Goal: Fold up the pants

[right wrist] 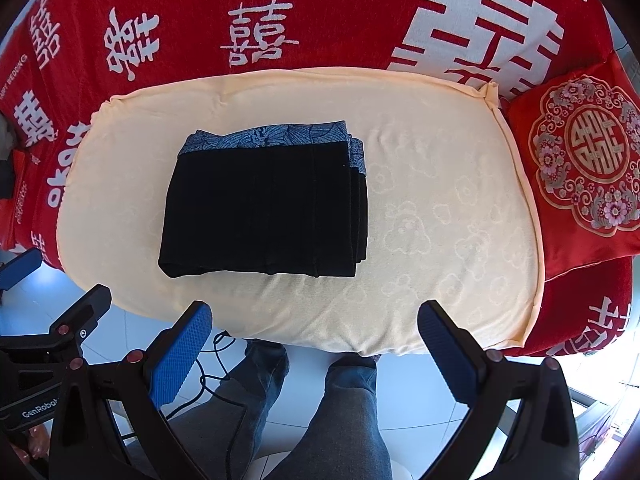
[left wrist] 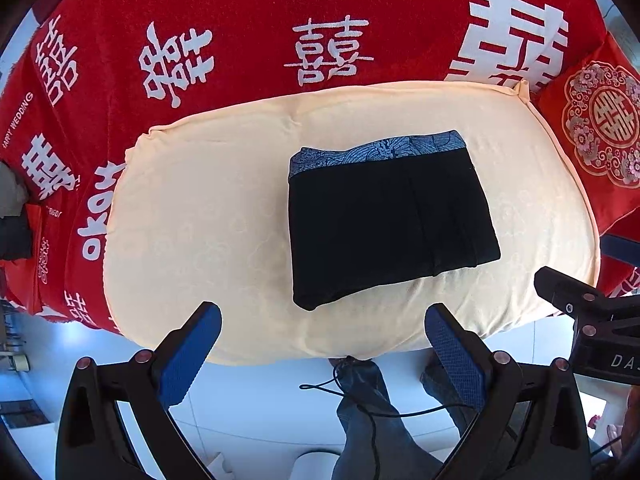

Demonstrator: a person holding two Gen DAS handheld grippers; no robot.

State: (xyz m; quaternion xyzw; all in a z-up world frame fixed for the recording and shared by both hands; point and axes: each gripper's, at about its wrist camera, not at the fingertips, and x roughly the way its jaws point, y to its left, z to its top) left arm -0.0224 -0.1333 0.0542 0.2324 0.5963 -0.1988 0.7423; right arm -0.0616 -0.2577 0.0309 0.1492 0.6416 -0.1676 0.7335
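While the pants [left wrist: 390, 216] are lying folded into a compact black bundle on the cream cushion [left wrist: 208, 216], both grippers are hanging back over its near edge, clear of the cloth. The left gripper [left wrist: 324, 344] is standing wide open with nothing between its blue pads, and the right gripper [right wrist: 316, 340] is spread just as wide and is likewise holding nothing. The bundle is sitting toward the middle of the cushion, somewhat nearer the far edge, with a blue patterned waistband [right wrist: 280, 138] showing along its far side and several stacked layers showing at its right side. The cushion is resting on a red blanket [left wrist: 248, 32] printed with white characters, and a red embroidered pillow [right wrist: 580, 156] is lying just beside the cushion's right edge. The person's legs in jeans [right wrist: 332, 412] are showing below the near edge.

Judging by how it is lying, the folding is looking finished or close to it. The fabric is looking soft, light and limp, so the layers are likely to slide apart if lifted by one corner. Any further hold is best taken at the stacked right edge or the near folded edge, pinching through all layers at once, with the second gripper supporting the opposite side
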